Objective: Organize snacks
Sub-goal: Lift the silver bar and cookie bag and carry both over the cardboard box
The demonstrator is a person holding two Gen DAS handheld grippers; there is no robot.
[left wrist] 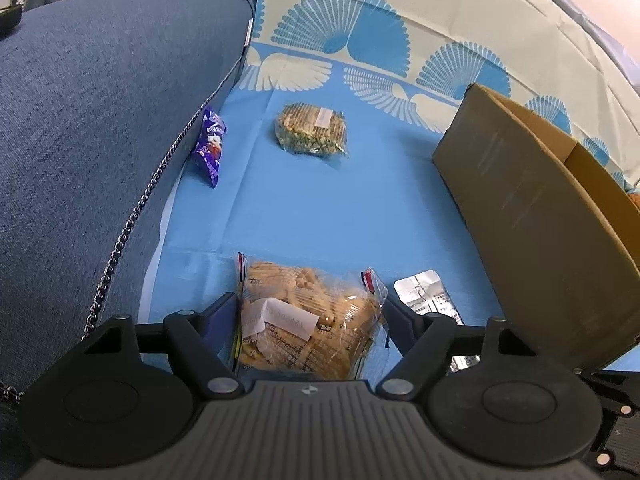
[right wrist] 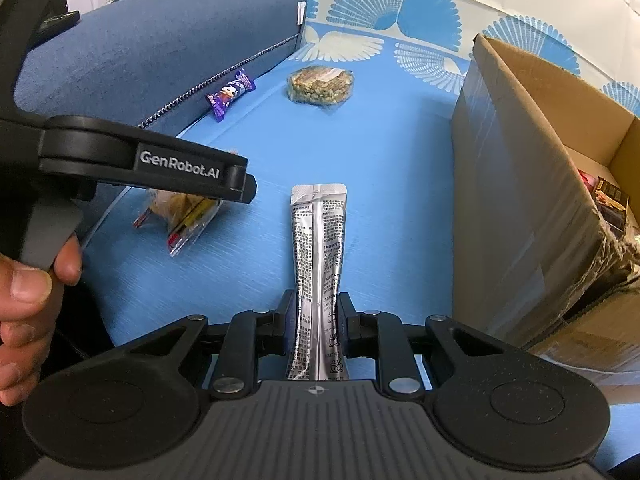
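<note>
- Blue cloth (left wrist: 320, 208) w/ fan print is covering the surface; a blue denim cushion (left wrist: 100, 120) is lying along the left, a cardboard box (left wrist: 532, 216) is standing at right, top open.
- Left wrist view: the left gripper (left wrist: 310, 312) is straddling a clear bag of biscuits (left wrist: 304, 328), one finger each side. Pads look to be touching the film, bag bulging betw. them, so I'm reading it as clamped on the bag.
- Bag is lying near, on the cloth. Probably light, crinkly, slippery film; contents brittle, so gentle squeeze, taking hold across the full middle, not the flat sealed ends.
- Far: a wrapped seaweed cracker stack (left wrist: 312, 130) mid-cloth; a purple candy wrapper (left wrist: 210, 144) is leaning on the cushion edge.
- Right wrist view: the right gripper (right wrist: 317, 316) is pinching a silver stick sachet (right wrist: 318, 280) at its near end; sachet waist is narrowing betw. the fingers, so closed on it.
- Sachet is pointing away, far end toward the cracker stack. Likely light, floppy, slick foil; a near-end grip will prob. let the far end droop, mid-length would be steadier.
- Box is just right of the sachet, some packets already showing inside.
</note>
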